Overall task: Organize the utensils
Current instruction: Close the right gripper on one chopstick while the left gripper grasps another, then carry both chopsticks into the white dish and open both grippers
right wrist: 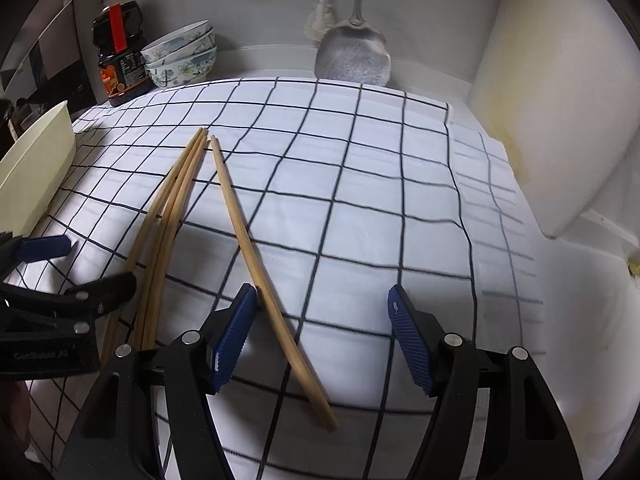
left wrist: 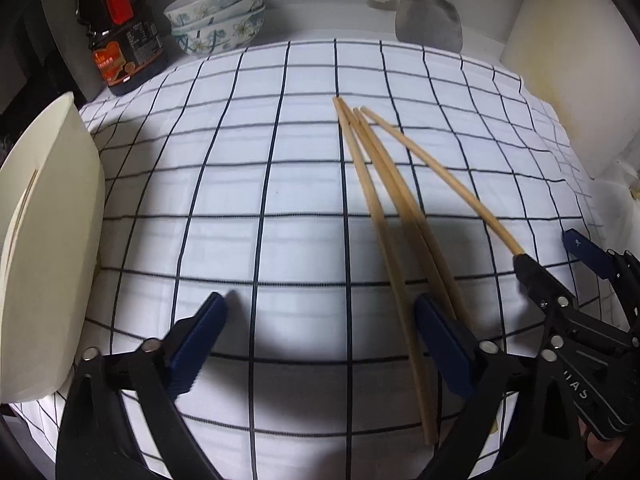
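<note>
Leftmost, a cream bin (left wrist: 48, 248) stands at the edge of the checked cloth (left wrist: 224, 184) that covers the tabletop, with two thin sticks showing inside it, though what they are cannot be told. Behind it, at the back wall, a dark sauce bottle (left wrist: 120, 36) with a red handle stands just beside a stack of flowered bowls (left wrist: 218, 16).

Next, the left tongs (left wrist: 320, 320) hover low over the cloth with their blue pads wide apart and nothing between them. Just to their right lie four wooden chopsticks (left wrist: 384, 184), tips close together toward the back wall and thick ends fanning out toward the cameras. Three of them run together past the right pad of the left tongs. The fourth chopstick (right wrist: 256, 256) lies a little apart on the right; in the right wrist view it passes beside the left pad of the right tongs (right wrist: 320, 320), whose pads also stand wide apart, gripping nothing.

Farther right, a steel spatula (right wrist: 354, 60) leans against the back wall. A white board (right wrist: 560, 120) stands upright at the right edge.
</note>
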